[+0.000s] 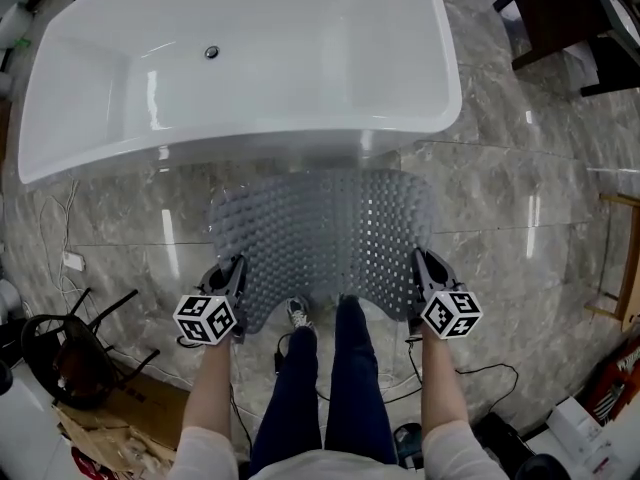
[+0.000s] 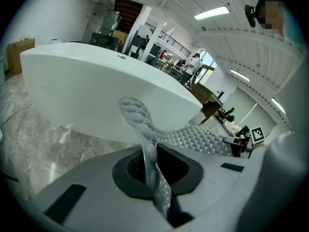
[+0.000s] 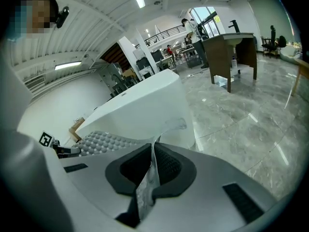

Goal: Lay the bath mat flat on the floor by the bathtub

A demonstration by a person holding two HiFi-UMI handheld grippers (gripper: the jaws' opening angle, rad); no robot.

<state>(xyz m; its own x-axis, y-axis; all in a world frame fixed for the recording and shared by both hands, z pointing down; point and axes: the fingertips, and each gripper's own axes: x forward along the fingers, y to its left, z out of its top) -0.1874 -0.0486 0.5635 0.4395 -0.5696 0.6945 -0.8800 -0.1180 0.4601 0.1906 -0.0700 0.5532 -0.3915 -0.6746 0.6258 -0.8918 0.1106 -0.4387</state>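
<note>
Beside a white freestanding bathtub point(image 1: 240, 58), on a grey marble-patterned floor point(image 1: 510, 198), a person is holding a translucent grey bath mat point(image 1: 330, 233) stretched between two handheld grippers. The left gripper point(image 1: 236, 271) is pinching the mat's near left corner. Its jaws are pressed together on the nubbed edge, which is sticking up between them in the left gripper view. The right gripper point(image 1: 419, 266) is clamping the near right corner the same way, with a thin fold of mat caught between its closed jaws. The mat is spreading away from the grippers toward the tub, its far edge reaching the foot of the tub's side. Whether that edge is touching the floor cannot be told. The person's legs point(image 1: 325, 388), in dark trousers, are standing at the mat's near edge, between the two arms.
</note>
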